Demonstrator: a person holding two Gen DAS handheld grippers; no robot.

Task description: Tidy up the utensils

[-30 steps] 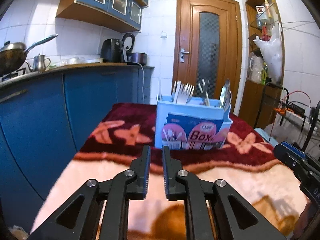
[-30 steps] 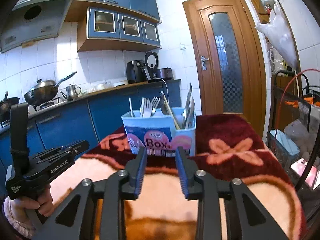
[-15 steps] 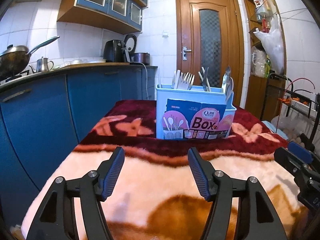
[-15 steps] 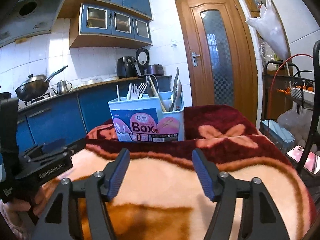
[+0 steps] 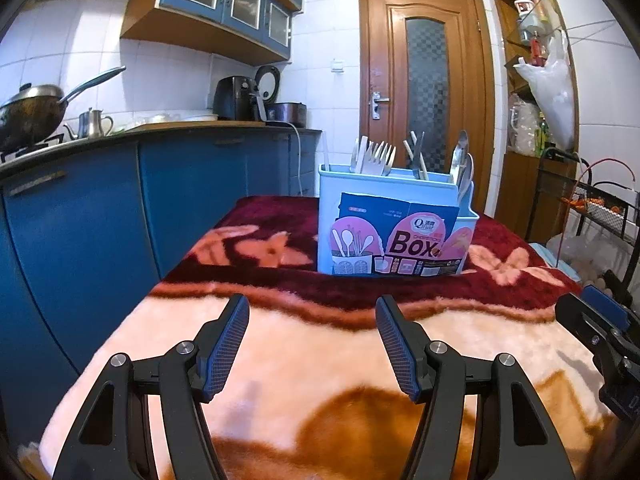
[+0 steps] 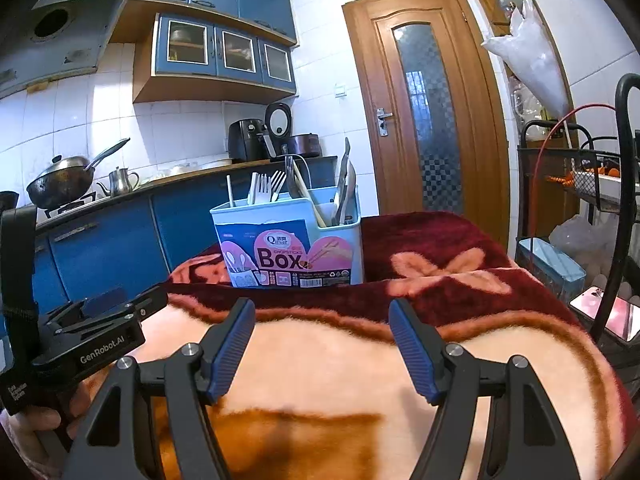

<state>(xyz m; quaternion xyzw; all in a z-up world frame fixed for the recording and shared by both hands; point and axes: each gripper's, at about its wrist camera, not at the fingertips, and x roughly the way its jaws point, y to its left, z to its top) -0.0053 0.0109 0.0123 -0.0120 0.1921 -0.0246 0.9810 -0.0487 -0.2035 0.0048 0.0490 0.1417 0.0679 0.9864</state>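
Note:
A light blue utensil box (image 5: 394, 224) with a "Box" label stands on the far, dark red part of a blanket-covered table (image 5: 304, 344). It also shows in the right wrist view (image 6: 292, 244). Forks (image 5: 376, 158), chopsticks and spoons (image 5: 462, 160) stand upright in it. My left gripper (image 5: 312, 338) is open and empty, low over the pale blanket in front of the box. My right gripper (image 6: 322, 342) is open and empty, also short of the box. The left gripper body shows in the right wrist view (image 6: 88, 332).
Blue kitchen cabinets (image 5: 100, 216) run along the left with a wok (image 5: 32, 108) and kettle on the counter. A wooden door (image 5: 424, 88) is behind the box. A black wire rack (image 6: 580, 184) stands to the right of the table.
Both grippers have opened wide from nearly shut. The views have shifted slightly; the box stays in place.

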